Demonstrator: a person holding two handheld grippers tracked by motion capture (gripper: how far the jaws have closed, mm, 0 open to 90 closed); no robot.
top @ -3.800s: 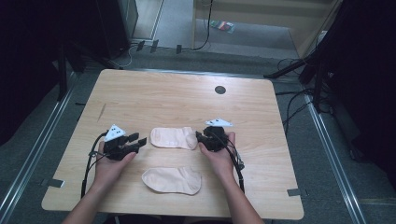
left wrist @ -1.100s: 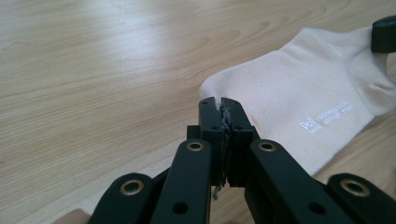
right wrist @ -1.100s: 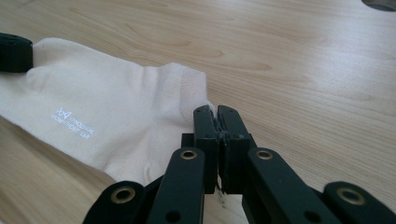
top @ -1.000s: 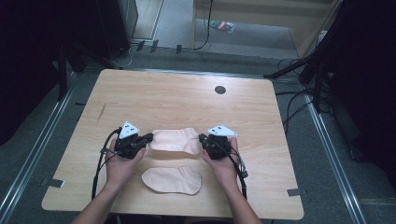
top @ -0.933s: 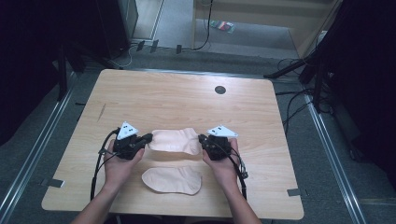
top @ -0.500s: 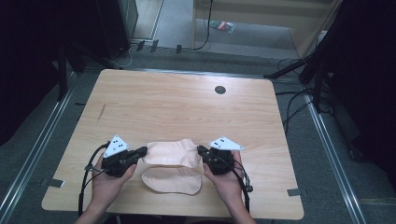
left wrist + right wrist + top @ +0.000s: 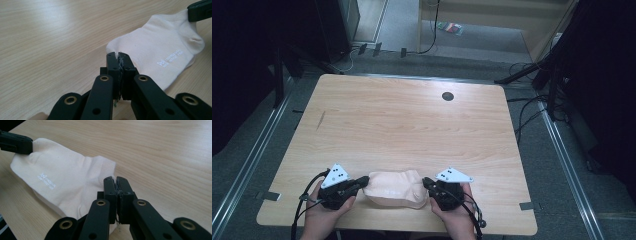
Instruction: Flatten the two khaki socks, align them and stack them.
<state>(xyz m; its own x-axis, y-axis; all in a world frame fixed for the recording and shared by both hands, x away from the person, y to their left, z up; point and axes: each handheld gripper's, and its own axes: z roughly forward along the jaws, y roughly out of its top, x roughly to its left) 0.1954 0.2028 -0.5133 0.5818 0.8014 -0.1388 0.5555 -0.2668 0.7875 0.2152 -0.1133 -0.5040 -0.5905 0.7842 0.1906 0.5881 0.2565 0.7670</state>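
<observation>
Cream sock [image 7: 395, 188] at tabletop [image 7: 412, 125] near edge, stretched btwn left tool [image 7: 362, 183] & right tool [image 7: 427, 183], each clamped on one end. Second sock hidden underneath; dark hole [image 7: 447, 96] far side.

Both tongs — left [image 7: 360, 183], right [image 7: 428, 183] — pinched tight, tips facing inward.

Hidden and unreadable parts: sock pair, grippers, forearms

The lower sock [image 7: 404, 202] lies almost wholly under the upper sock [image 7: 394, 186], with only a near-edge sliver visible; white print [image 7: 170, 58] on the upper sock is too small to read; the pinched fabric is buried between the closed jaws of the left gripper [image 7: 117, 55] and the right gripper [image 7: 115, 180]; both forearms are cut off by the near edge.
</observation>
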